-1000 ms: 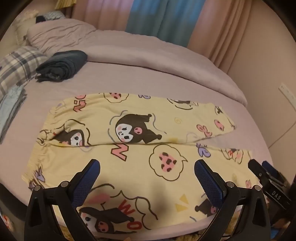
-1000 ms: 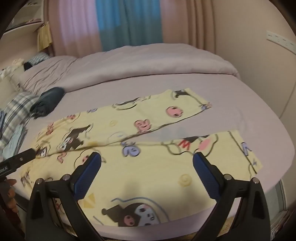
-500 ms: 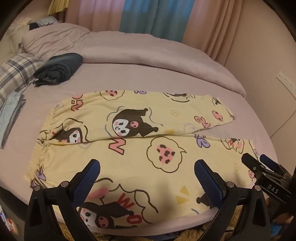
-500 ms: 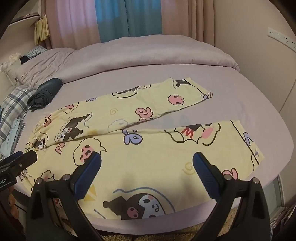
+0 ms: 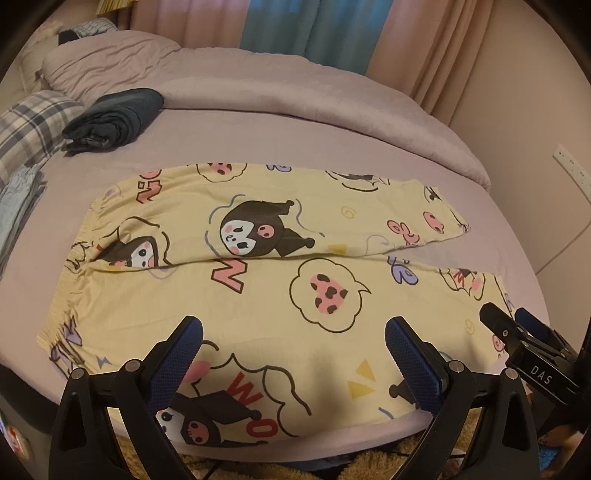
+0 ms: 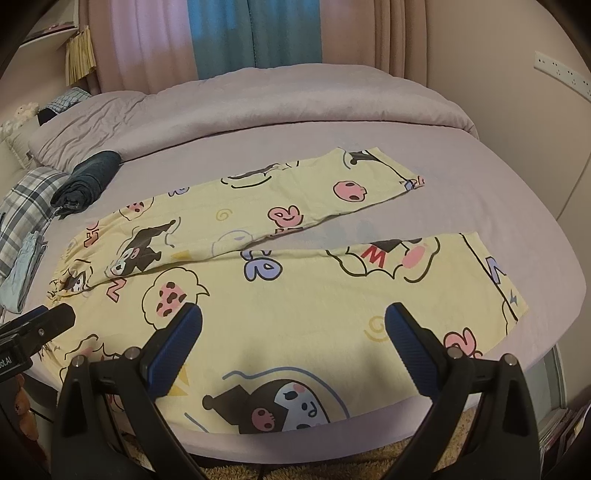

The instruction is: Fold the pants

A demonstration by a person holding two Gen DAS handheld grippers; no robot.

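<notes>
Pants [image 5: 258, 280] lie spread flat on the bed [image 5: 295, 147], yellow with cartoon prints, waistband off to the left of both tongs and the two legs running right, parted by a narrow gap of sheet near the cuffs. Compared with a second ago, both cameras have pulled back and risen a little: more of the near bed edge and the shaggy rug [image 6: 424, 443] below it now shows, and the near leg sits lower in each view. The cloth itself has not shifted. Left tongs [image 5: 293, 354] are spread wide, empty, hovering above the near leg close to the waist end. Right tongs [image 6: 293, 350] are likewise spread wide and empty, above the near leg toward the cuff end; they appear at the right of the left view [image 5: 517, 332], just beside the hem.

Beyond the pants, ahead and left of the tongs, a rolled dark garment [image 5: 114, 118] rests on the mauve sheet, with a plaid pillow [image 5: 29, 125] and what may be pale blue folded cloth [image 6: 22, 269] farther left. A bunched mauve duvet [image 6: 277, 99] lies across the far side. Pink and teal curtains [image 6: 240, 33] hang behind, and a power strip [image 6: 561, 72] is on the right wall.
</notes>
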